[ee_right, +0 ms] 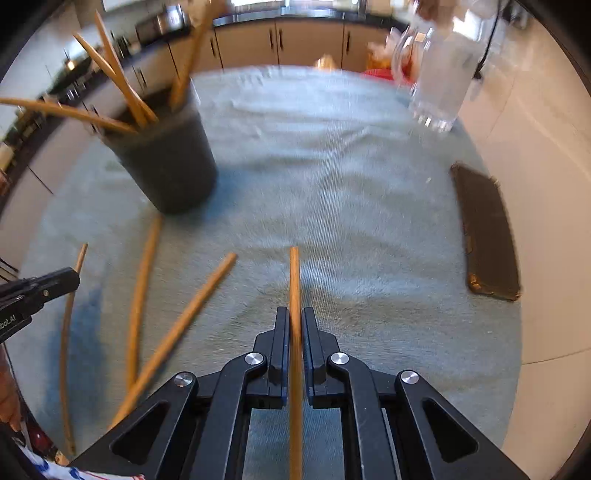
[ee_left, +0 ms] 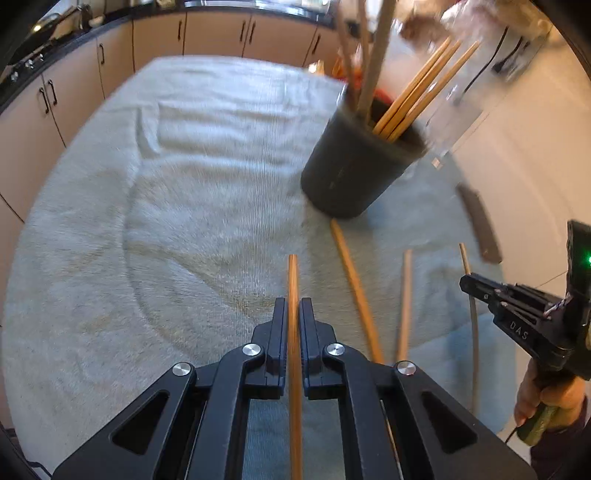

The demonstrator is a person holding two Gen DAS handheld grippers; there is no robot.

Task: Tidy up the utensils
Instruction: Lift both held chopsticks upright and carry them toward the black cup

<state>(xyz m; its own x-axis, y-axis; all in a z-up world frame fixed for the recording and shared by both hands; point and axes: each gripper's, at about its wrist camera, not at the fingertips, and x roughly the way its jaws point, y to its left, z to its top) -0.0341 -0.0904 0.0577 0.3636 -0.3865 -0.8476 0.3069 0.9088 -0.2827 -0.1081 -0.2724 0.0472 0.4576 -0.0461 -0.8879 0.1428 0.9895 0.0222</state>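
Observation:
In the left wrist view my left gripper (ee_left: 293,301) is shut on a wooden chopstick (ee_left: 293,273) that runs straight out between its fingers, above a pale towel (ee_left: 166,192). A dark cup (ee_left: 351,173) holding several chopsticks stands ahead to the right. Two loose chopsticks (ee_left: 354,288) (ee_left: 406,302) lie on the towel below it. My right gripper (ee_right: 295,310) is shut on another chopstick (ee_right: 294,277). From this side the cup (ee_right: 170,166) is at the left, with the loose chopsticks (ee_right: 142,280) (ee_right: 192,306) beside it. Each gripper shows in the other's view, the right gripper (ee_left: 466,282) and the left gripper (ee_right: 75,275), both with a thin stick.
A clear glass jug (ee_right: 439,74) stands at the towel's far right. A dark flat case (ee_right: 484,229) lies at the right edge. Beige cabinets (ee_left: 214,33) with a black counter run behind. A hand (ee_left: 543,398) grips the right gripper's handle.

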